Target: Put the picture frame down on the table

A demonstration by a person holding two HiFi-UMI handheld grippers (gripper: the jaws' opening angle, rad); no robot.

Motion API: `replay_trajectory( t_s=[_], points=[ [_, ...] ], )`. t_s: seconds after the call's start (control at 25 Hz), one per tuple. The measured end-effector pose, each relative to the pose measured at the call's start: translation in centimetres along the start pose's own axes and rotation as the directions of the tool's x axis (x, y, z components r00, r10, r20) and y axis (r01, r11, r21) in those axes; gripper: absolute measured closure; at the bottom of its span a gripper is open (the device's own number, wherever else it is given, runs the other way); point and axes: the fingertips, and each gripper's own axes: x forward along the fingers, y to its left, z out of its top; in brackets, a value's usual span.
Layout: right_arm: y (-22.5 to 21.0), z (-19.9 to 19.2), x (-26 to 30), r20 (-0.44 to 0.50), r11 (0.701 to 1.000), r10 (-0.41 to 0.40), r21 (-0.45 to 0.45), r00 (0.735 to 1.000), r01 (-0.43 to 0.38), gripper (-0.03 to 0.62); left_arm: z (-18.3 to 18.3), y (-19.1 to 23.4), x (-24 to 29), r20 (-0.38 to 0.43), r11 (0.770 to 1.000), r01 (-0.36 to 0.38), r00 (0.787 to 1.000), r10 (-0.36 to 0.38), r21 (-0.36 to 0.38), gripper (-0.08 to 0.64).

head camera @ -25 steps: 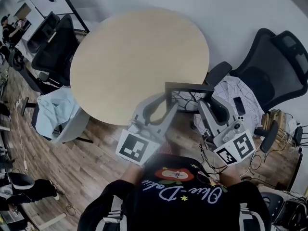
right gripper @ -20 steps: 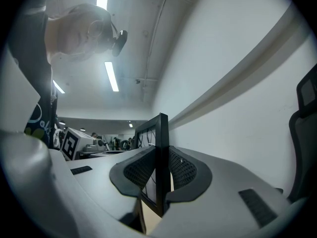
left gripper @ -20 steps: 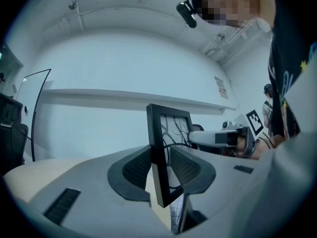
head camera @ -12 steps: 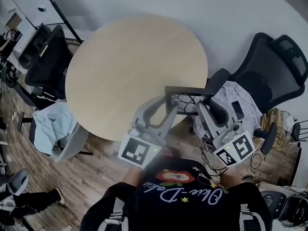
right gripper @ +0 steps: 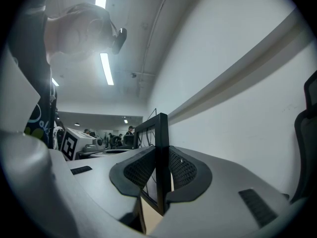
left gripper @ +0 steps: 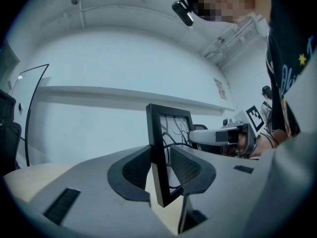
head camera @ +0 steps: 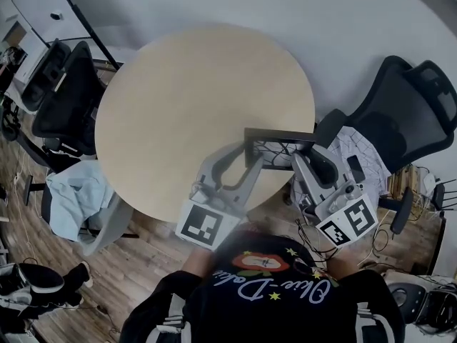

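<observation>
A black picture frame point(head camera: 278, 147) with a line drawing behind its glass hangs upright over the near right edge of the round beige table point(head camera: 178, 98). My left gripper point(head camera: 246, 156) is shut on the frame's left side point(left gripper: 157, 157). My right gripper point(head camera: 303, 156) is shut on its right side point(right gripper: 161, 162). In the left gripper view the frame stands between the jaws, and the right gripper point(left gripper: 223, 135) shows beyond it. The left gripper's marker cube point(right gripper: 74, 143) appears past the frame in the right gripper view.
Black office chairs stand at the right point(head camera: 407, 106) and the far left point(head camera: 64, 84). A grey chair with a light blue cloth point(head camera: 78, 191) sits at the table's left. Patterned cloth point(head camera: 360, 156) lies on the right chair's seat. Cables point(head camera: 385, 227) trail on the wooden floor.
The head view has shifted a little, so more of the table lies under the frame. Both grippers still hold the frame as before.
</observation>
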Motion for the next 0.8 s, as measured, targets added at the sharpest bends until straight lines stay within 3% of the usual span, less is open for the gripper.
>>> replay_trajectory(
  t_s=[0.44,0.8],
  points=[
    [0.2,-1.4,3.1,-0.021,0.999,0.015,0.038,1.000,-0.014,0.525,-1.0,3.0,-0.4,-0.017,0.999,-0.028,0.999,0.028,-0.017,0.453],
    [-1.9,-1.3,7.1,-0.012,0.985,0.161,0.069,0.987,-0.160,0.525,-0.4,6.0,1.1,-0.027,0.984,-0.178,0.984,0.178,0.015,0.453]
  ],
)
